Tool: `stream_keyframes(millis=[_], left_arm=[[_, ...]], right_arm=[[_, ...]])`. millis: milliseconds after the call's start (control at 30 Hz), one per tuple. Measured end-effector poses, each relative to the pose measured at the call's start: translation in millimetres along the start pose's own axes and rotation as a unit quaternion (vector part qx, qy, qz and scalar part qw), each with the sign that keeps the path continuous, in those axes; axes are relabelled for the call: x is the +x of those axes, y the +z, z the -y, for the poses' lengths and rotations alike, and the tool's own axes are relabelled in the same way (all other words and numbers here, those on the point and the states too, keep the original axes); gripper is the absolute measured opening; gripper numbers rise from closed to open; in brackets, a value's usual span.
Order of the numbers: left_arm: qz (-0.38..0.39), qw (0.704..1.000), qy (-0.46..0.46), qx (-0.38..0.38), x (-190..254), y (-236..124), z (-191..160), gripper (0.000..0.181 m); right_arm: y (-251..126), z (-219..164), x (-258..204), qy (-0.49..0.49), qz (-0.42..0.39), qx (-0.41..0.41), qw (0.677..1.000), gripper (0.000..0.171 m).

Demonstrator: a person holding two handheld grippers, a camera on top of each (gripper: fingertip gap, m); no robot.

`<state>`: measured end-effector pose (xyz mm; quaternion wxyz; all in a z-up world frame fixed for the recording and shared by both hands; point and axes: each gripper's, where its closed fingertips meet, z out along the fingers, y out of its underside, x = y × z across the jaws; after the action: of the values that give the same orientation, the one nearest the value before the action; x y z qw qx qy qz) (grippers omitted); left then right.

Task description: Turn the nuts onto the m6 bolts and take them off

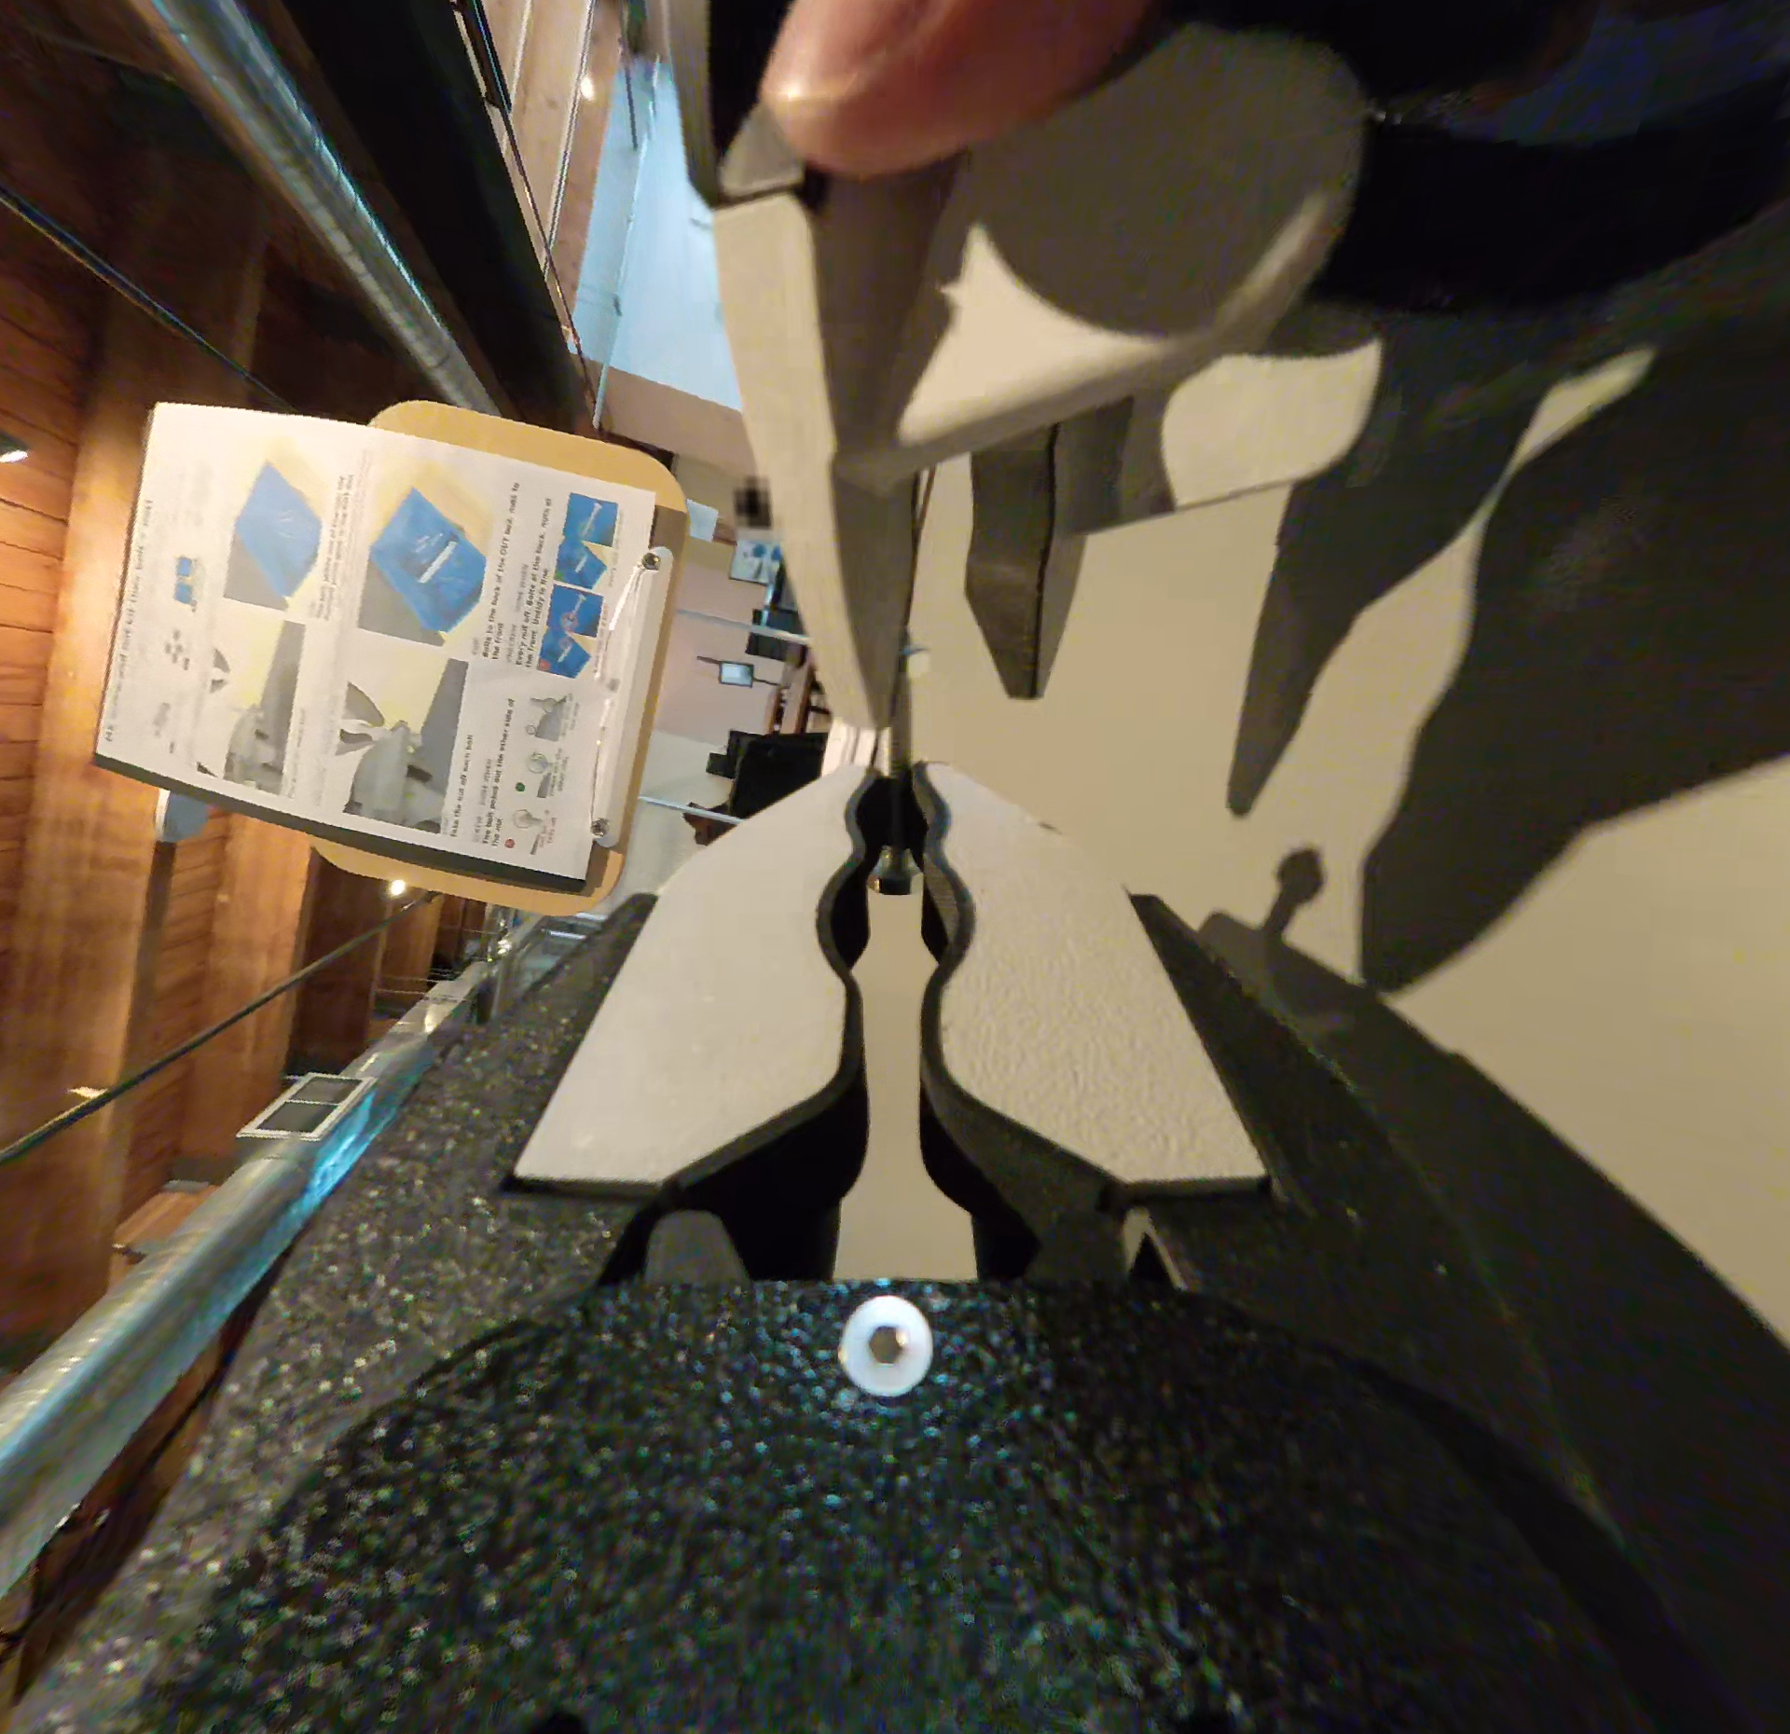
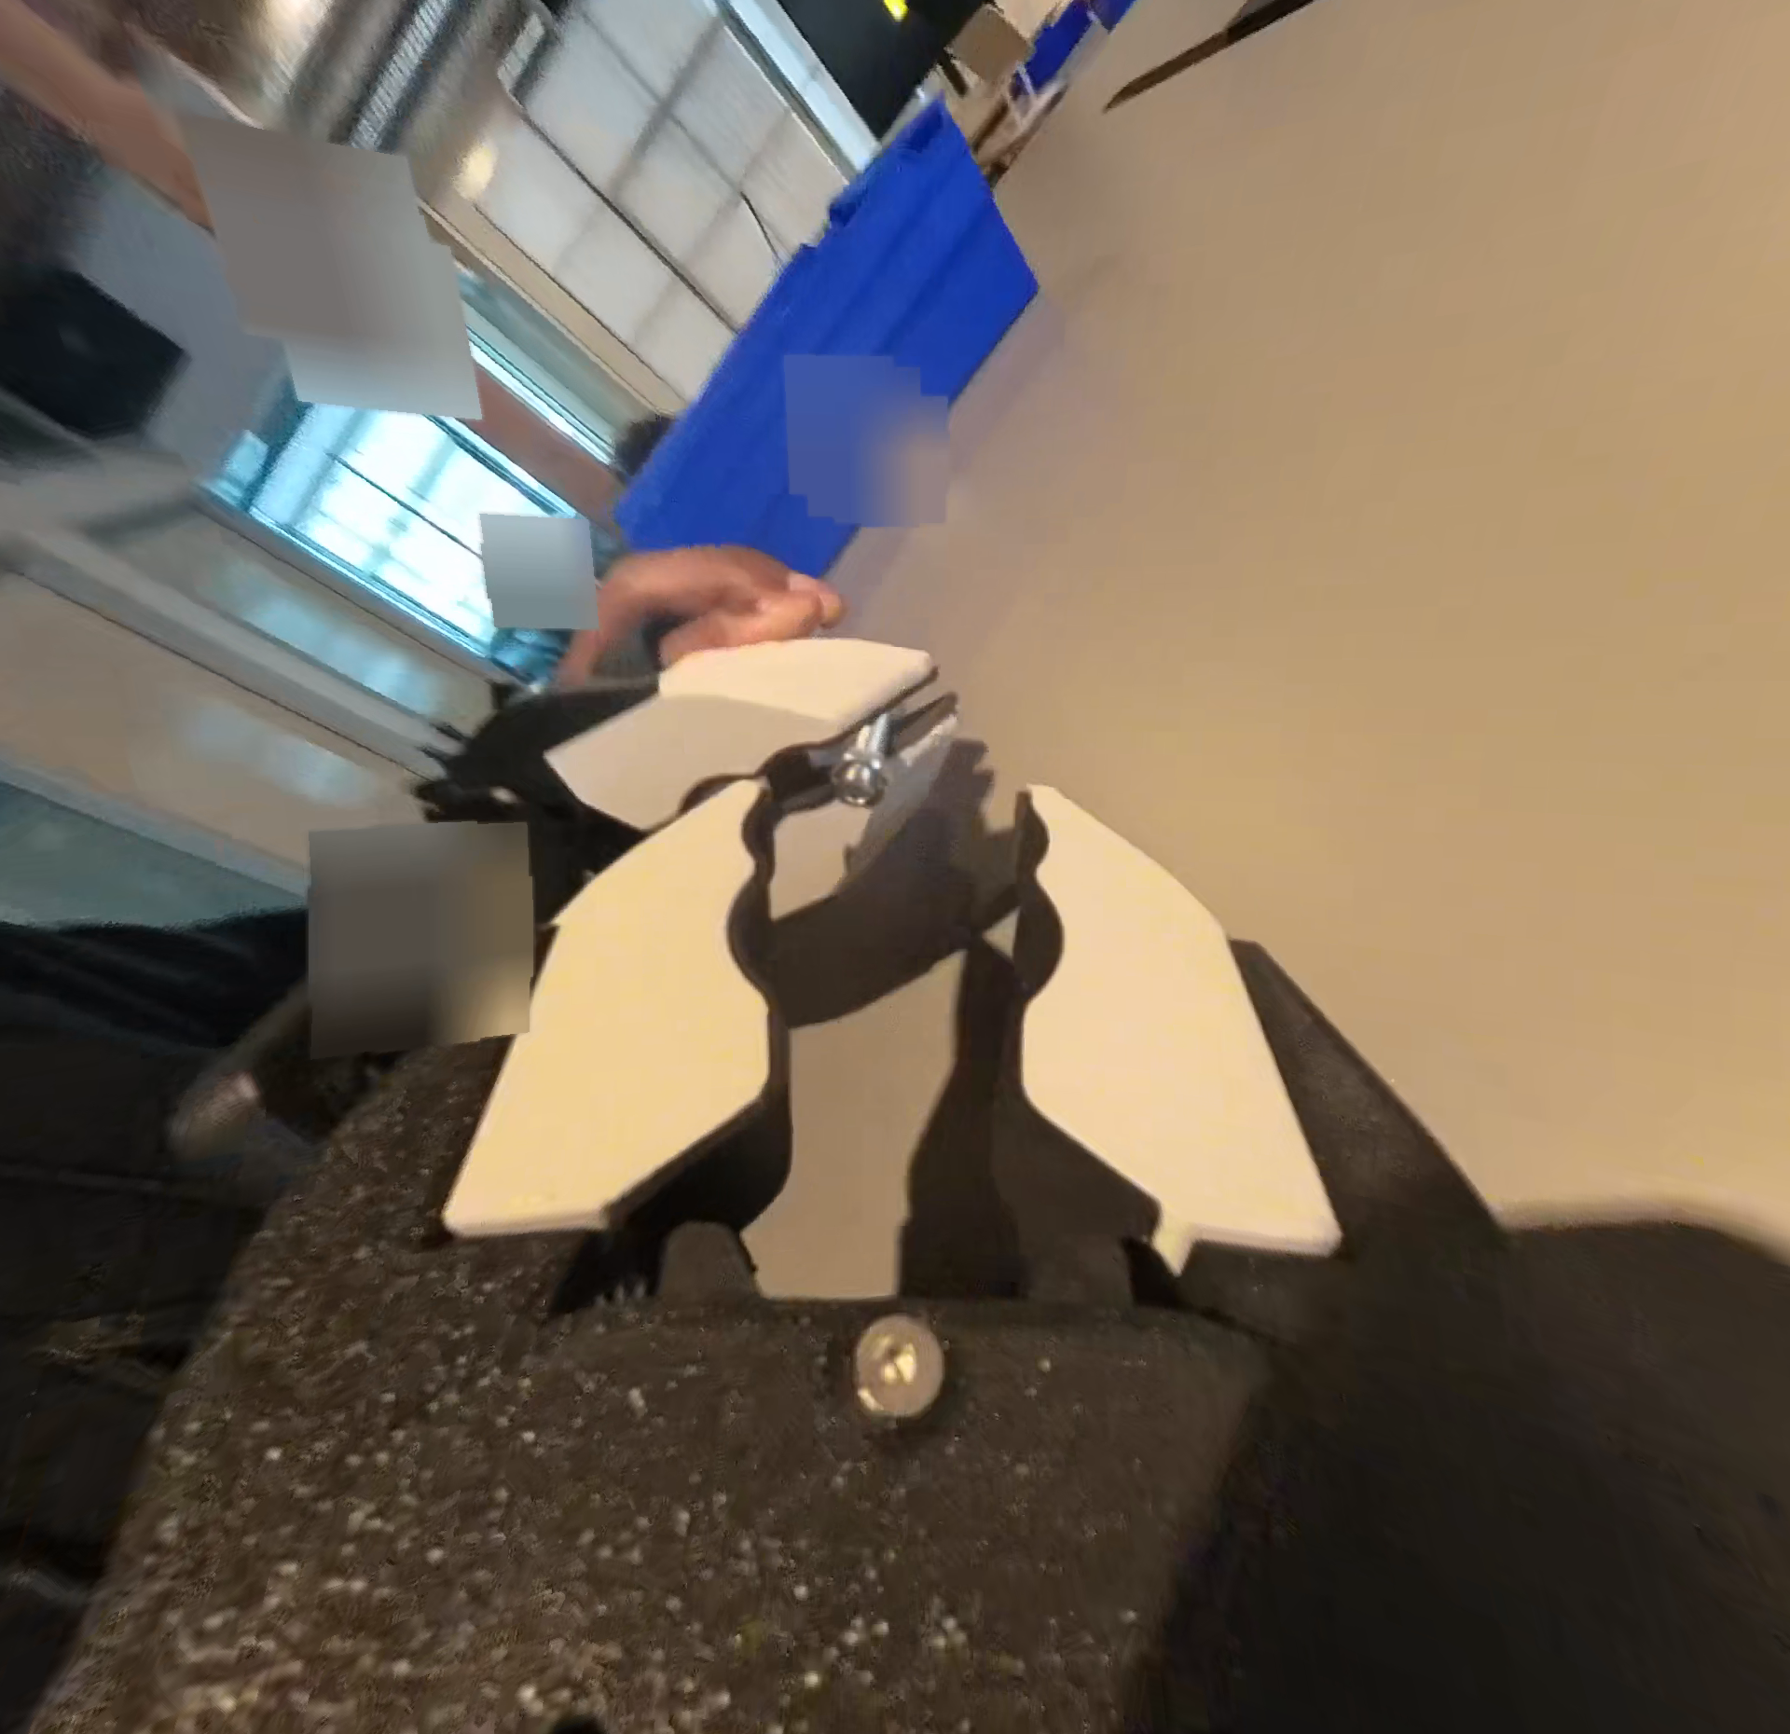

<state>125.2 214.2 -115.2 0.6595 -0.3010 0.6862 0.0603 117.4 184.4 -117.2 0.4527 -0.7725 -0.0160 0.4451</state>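
Note:
My left gripper point(image 1: 891, 796) is shut on a small dark-headed bolt point(image 1: 893, 876) whose thin shaft points away from the camera. In the right wrist view the same left gripper point(image 2: 901, 709) shows farther off, pinching the silver bolt point(image 2: 860, 767); I cannot make out a separate nut on it. My right gripper point(image 2: 896, 806) is open and empty, its pale fingers point(image 2: 659, 990) just short of the bolt. It also shows in the left wrist view point(image 1: 949, 704), with one fingertip beside the bolt's shaft.
Both grippers hang over a pale table point(image 2: 1404, 574). A clipboard with an instruction sheet point(image 1: 387, 641) stands beyond it. Blue bins point(image 2: 872, 264) sit at the table's far side. A thumb point(image 1: 920, 51) and a hand point(image 2: 717, 612) hold the grippers. Left and right tips are no more than a few centimetres apart.

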Motion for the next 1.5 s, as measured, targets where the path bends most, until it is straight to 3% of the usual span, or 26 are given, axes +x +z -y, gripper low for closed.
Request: stream_keyframes(millis=[100,233,333,400,500,600,700,767,833,867,967,1067,1200,1267,1333,1433,1500], left_arm=[[-0.006,1.000,-0.012,0.004,1,0,0,0.005],[-0.016,1.000,-0.013,0.010,4,0,2,0.006],[-0.023,1.000,-0.010,0.016,7,-1,5,0.006],[-0.025,1.000,-0.004,0.018,9,-1,7,0.005],[-0.020,1.000,0.012,0.009,9,-1,4,0.006],[-0.009,0.999,0.038,-0.004,8,-1,2,0.006],[-0.009,1.000,0.029,-0.002,7,-1,3,0.006],[-0.009,1.000,0.014,-0.001,6,-1,3,0.006],[-0.015,1.000,0.000,0.000,7,0,2,0.006],[-0.019,1.000,-0.008,0.001,8,0,2,0.006],[-0.029,0.999,-0.031,0.006,9,0,0,0.005],[-0.039,0.999,-0.037,0.009,11,0,1,0.006],[-0.050,0.998,-0.029,0.017,16,-1,5,0.006],[-0.049,0.999,-0.018,0.017,17,-1,6,0.005],[-0.039,0.999,0.003,0.005,16,0,3,0.006],[-0.025,0.999,0.042,-0.010,15,0,0,0.006],[-0.023,0.999,0.043,-0.010,15,0,1,0.006]], right_arm=[[-7,3,5,-0.140,-0.057,-0.017,0.988,0.045],[-12,5,5,-0.315,-0.122,-0.054,0.940,0.038],[-9,1,4,-0.383,-0.141,-0.087,0.909,0.030],[-6,-3,2,-0.386,-0.135,-0.099,0.907,0.017],[-2,-4,1,-0.291,-0.123,-0.091,0.945,0.011],[1,-3,-1,-0.068,-0.069,-0.044,0.994,0.011],[1,-1,-5,0.089,0.007,0.009,0.996,0.012],[1,-1,-4,0.088,0.022,0.016,0.996,0.017],[-1,-2,-1,0.040,0.004,0.003,0.999,0.037],[-3,-2,0,-0.001,-0.006,-0.005,1.000,0.039],[-10,1,3,-0.166,-0.056,-0.032,0.984,0.038],[-12,-1,5,-0.316,-0.102,-0.072,0.941,0.034],[-6,-6,5,-0.376,-0.115,-0.110,0.913,0.025],[-3,-7,4,-0.352,-0.108,-0.110,0.923,0.012],[0,-7,6,-0.281,-0.108,-0.098,0.948,0.011],[3,-8,5,-0.051,-0.060,-0.050,0.996,0.011],[3,-6,2,0.085,-0.008,-0.009,0.996,0.011]])
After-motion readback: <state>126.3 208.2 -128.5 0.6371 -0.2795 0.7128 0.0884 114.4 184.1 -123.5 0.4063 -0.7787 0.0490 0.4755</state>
